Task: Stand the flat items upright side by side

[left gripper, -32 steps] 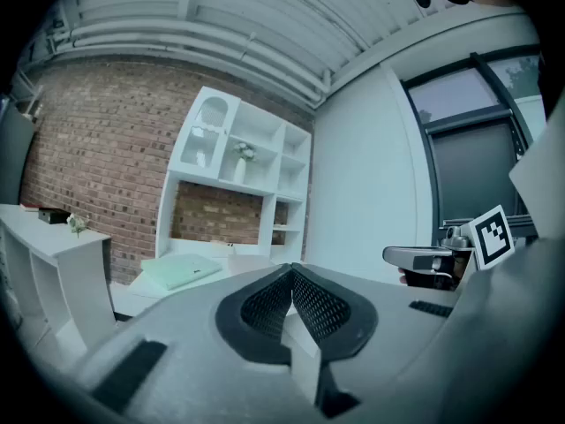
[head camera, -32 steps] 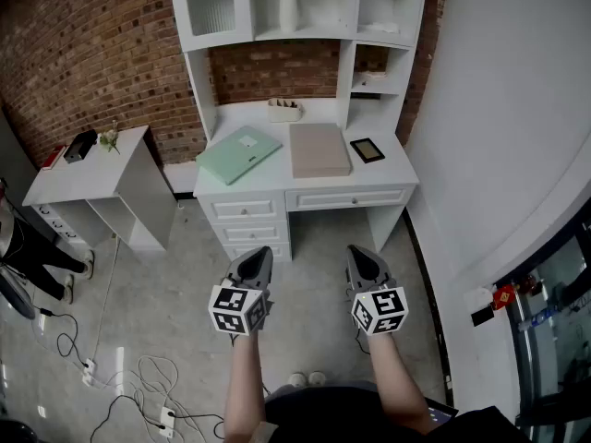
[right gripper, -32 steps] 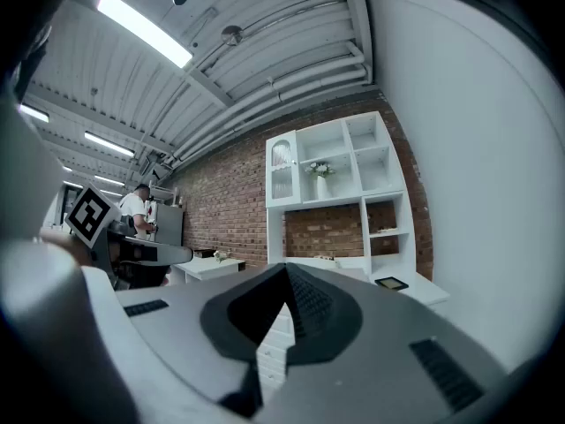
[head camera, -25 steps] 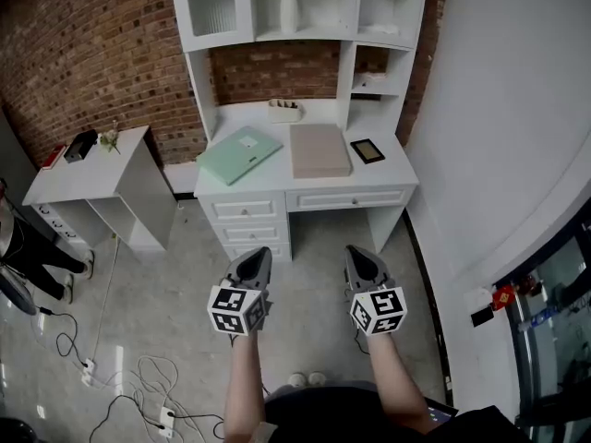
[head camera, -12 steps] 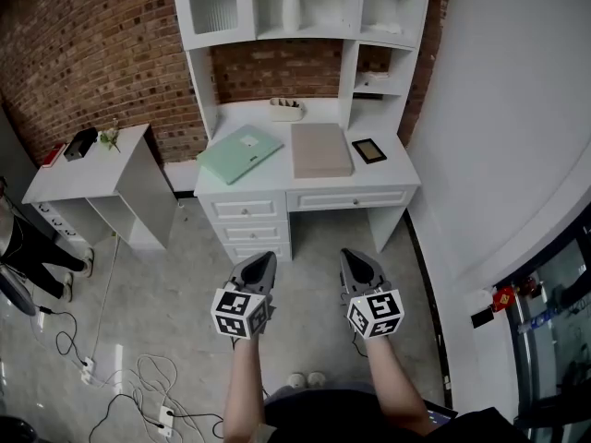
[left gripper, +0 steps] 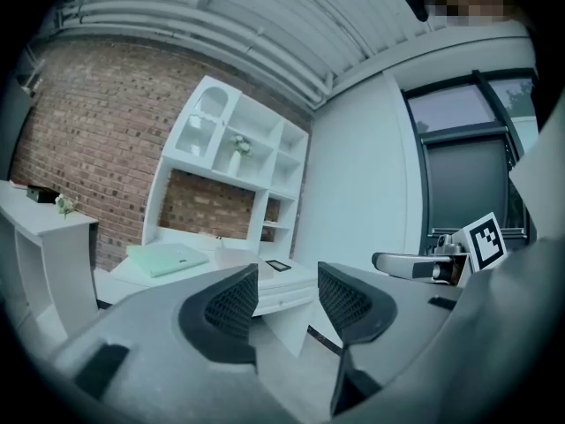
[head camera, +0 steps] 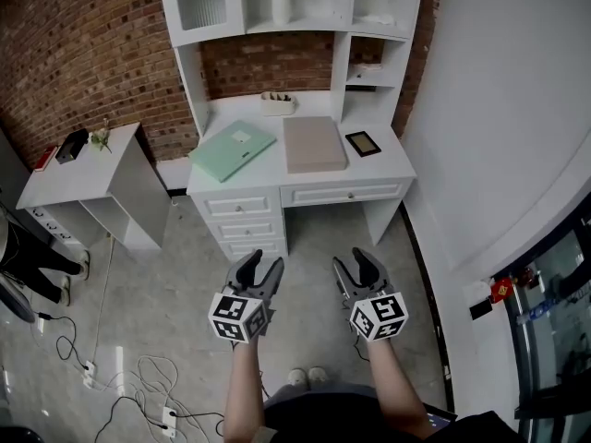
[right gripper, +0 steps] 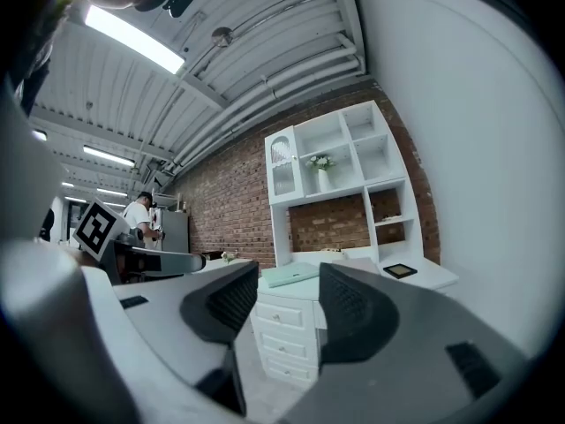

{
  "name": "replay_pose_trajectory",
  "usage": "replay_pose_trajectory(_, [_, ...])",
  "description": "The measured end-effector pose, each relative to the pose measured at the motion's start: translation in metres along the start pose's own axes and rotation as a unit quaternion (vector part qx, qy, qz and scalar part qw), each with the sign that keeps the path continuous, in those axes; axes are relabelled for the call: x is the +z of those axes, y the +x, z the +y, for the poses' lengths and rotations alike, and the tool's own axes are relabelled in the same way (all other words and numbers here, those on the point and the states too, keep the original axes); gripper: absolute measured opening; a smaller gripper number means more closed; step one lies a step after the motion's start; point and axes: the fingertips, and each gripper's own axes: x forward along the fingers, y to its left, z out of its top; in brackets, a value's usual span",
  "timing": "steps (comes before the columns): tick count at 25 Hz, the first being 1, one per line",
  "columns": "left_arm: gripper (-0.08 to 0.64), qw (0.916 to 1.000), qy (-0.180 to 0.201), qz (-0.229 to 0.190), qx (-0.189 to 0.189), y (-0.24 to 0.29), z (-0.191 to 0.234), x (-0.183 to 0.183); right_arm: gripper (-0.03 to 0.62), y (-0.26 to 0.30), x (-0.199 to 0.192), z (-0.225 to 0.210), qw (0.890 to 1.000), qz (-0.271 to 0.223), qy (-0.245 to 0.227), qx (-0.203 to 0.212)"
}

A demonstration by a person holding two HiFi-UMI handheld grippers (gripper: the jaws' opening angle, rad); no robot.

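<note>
Left gripper and right gripper, jaws just parted and empty, well short of desk; advise approaching green folder edge-on.

Three flat items lay on the tabletop: the folder at the left and turned askew, the large book just beside it in the middle, and the small tablet at the right. Behind them, near the back wall, sat a small tray. A shelf unit rose from the tabletop's rear, with a vase in its middle compartment. Drawers sat beneath the tabletop. A side shelf stood apart to the left, and cables lay on the floor before it.
</note>
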Motion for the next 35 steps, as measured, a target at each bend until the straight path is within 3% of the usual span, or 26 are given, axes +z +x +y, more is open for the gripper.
replay_pose_trajectory(4, [0.232, 0.9999, -0.010, -0.005, 0.004, -0.002, 0.009, 0.002, 0.251, 0.004, 0.003, 0.000, 1.000, -0.007, 0.013, 0.001])
replay_pose_trajectory(8, [0.255, 0.9998, -0.012, -0.015, 0.004, -0.004, 0.019, 0.009, 0.272, 0.012, 0.008, 0.005, 1.000, -0.011, 0.011, 0.001])
replay_pose_trajectory(18, [0.259, 0.9993, 0.008, -0.036, -0.009, -0.013, 0.037, 0.036, 0.272, 0.011, 0.027, 0.002, 0.998, -0.045, 0.004, -0.033])
replay_pose_trajectory(22, [0.259, 0.9984, 0.054, -0.018, -0.005, -0.005, 0.039, 0.036, 0.272, 0.012, 0.034, -0.008, 0.997, -0.055, 0.006, -0.046])
replay_pose_trajectory(35, [0.259, 0.9987, 0.043, -0.025, -0.004, 0.077, 0.087, 0.044, 0.272, 0.088, 0.042, -0.062, 0.997, -0.069, 0.001, -0.046])
